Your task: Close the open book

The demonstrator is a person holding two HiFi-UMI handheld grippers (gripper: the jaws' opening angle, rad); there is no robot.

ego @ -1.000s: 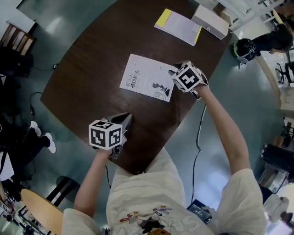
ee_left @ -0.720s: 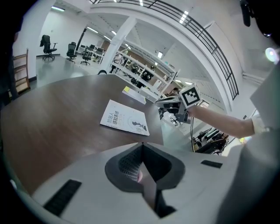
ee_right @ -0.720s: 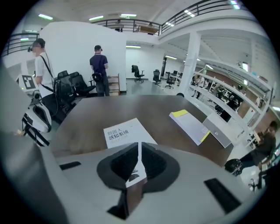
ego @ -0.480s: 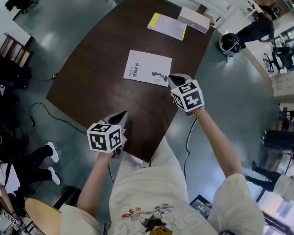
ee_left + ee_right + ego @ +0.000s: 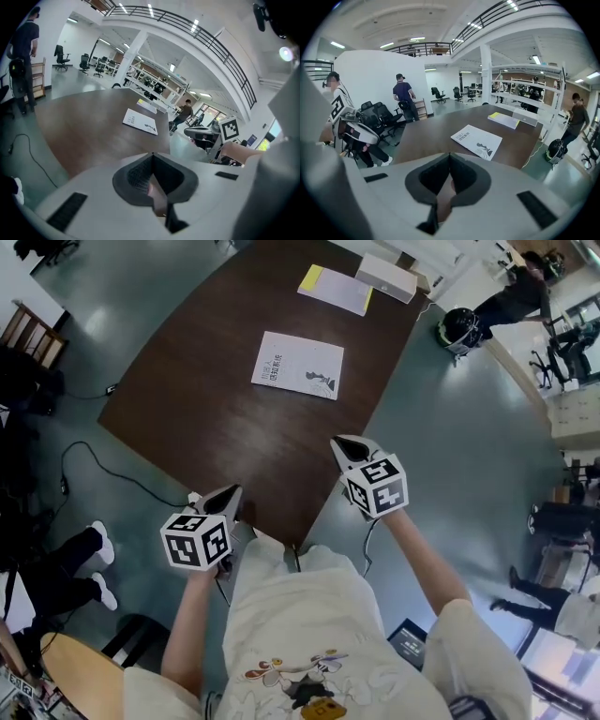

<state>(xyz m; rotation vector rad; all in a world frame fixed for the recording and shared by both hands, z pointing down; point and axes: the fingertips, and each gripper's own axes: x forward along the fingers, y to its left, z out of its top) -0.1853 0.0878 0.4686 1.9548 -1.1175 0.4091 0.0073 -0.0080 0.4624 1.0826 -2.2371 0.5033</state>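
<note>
A: Looks closed already. Book point(image 5: 297, 365) lying flat on the brown table point(image 5: 216, 427), white cover up, no page lifted.

B: Agreed. Sits toward the far half of the table, well apart from both tools. Nothing touching it.

A: And the left gripper point(image 5: 232, 493)?

B: Jaws pressed together, nothing between them in the left gripper view. Hangs at the near edge of the table, close to the body.

A: Same for the right gripper point(image 5: 339, 442)?

B: Same. Pads meeting, empty, held at the table's near right edge, tilted down and aimed roughly toward the book.

A: So nothing left to do on the book itself?

B: Probably not. Cover down and square, as far as can be judged from above. Equally flat in the right gripper view, with printed characters and a small dark figure showing on the cover.

A: Anything else nearby?

B: Only a yellow-edged pad point(image 5: 336, 289) and a white box point(image 5: 386, 277) at the far end, clear of the book. No part in the job.

A: Remaining, then?

B: At most, bringing the hands to rest — task likely finished.
</note>
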